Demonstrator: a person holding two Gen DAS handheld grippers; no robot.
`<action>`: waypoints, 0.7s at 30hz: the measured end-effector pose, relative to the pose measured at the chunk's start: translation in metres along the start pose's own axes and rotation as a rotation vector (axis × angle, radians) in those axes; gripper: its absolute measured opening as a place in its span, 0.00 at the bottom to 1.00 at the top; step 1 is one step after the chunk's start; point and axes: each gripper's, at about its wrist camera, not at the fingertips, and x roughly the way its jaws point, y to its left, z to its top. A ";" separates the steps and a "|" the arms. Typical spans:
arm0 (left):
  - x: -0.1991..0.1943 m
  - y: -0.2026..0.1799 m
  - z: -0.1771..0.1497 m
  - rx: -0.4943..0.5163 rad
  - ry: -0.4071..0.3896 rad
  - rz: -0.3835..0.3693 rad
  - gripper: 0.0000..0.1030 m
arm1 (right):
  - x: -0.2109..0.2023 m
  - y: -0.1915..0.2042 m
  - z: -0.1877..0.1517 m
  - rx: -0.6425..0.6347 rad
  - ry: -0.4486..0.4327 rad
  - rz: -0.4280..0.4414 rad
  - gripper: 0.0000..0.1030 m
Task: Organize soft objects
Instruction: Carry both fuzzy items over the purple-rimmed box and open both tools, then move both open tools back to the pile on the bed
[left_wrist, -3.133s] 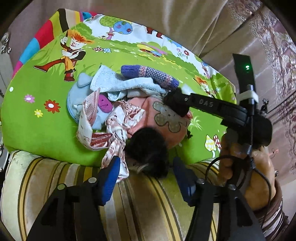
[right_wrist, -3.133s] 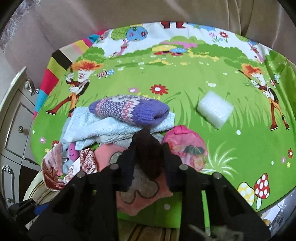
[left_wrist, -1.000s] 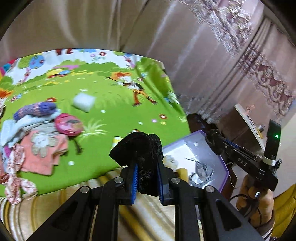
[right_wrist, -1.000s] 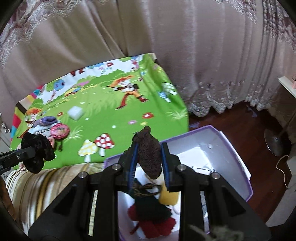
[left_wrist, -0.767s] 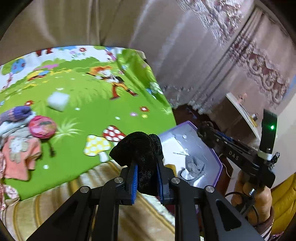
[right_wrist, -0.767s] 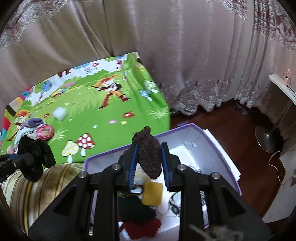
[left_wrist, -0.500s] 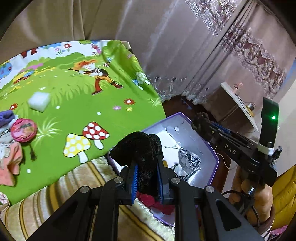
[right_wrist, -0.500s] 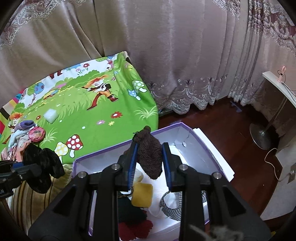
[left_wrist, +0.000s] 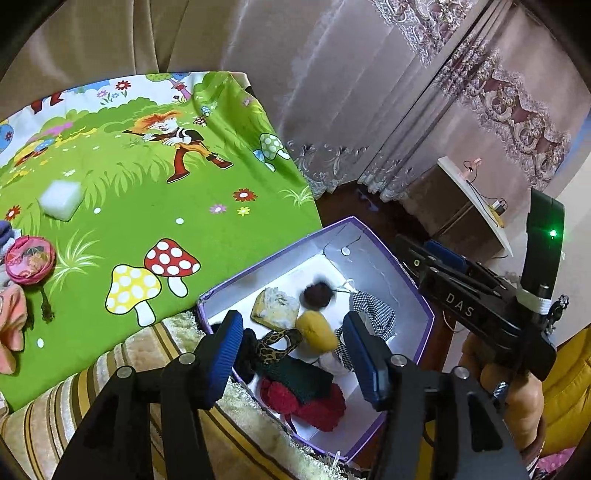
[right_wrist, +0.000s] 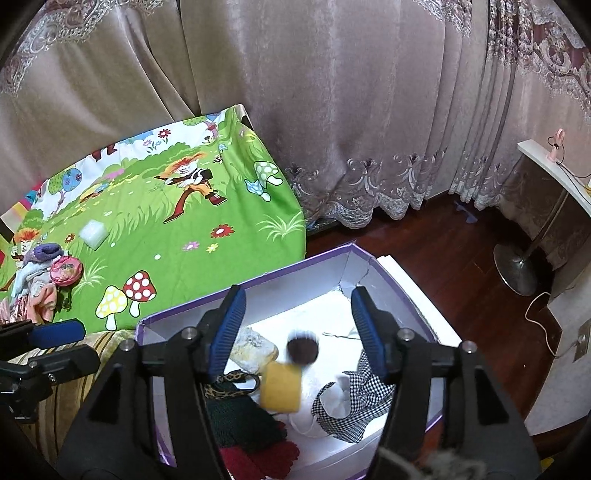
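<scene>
both grippers are being held with their blue pads spread wide and nothing between them, the left gripper (left_wrist: 291, 354) and the right gripper (right_wrist: 297, 328) being poised over the purple-edged box (right_wrist: 332, 264). the box is being shown beside the green cartoon mat (left_wrist: 122, 206), where a small heap of clothes (right_wrist: 37, 280) and a white foam block (left_wrist: 59, 199) are lying. inside the box, a checked cloth (right_wrist: 354, 398), a yellow roll (right_wrist: 280, 386) and a blurred dark brown ball (right_wrist: 302, 349) are being seen.
</scene>
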 end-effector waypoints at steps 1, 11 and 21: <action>-0.001 0.001 0.000 -0.003 -0.003 0.001 0.56 | 0.000 0.001 0.000 0.001 -0.001 0.004 0.63; -0.022 0.020 -0.007 -0.040 -0.036 0.014 0.56 | -0.007 0.017 0.000 -0.031 -0.009 0.017 0.66; -0.056 0.057 -0.023 -0.113 -0.089 0.058 0.56 | -0.017 0.048 0.003 -0.071 -0.012 0.073 0.69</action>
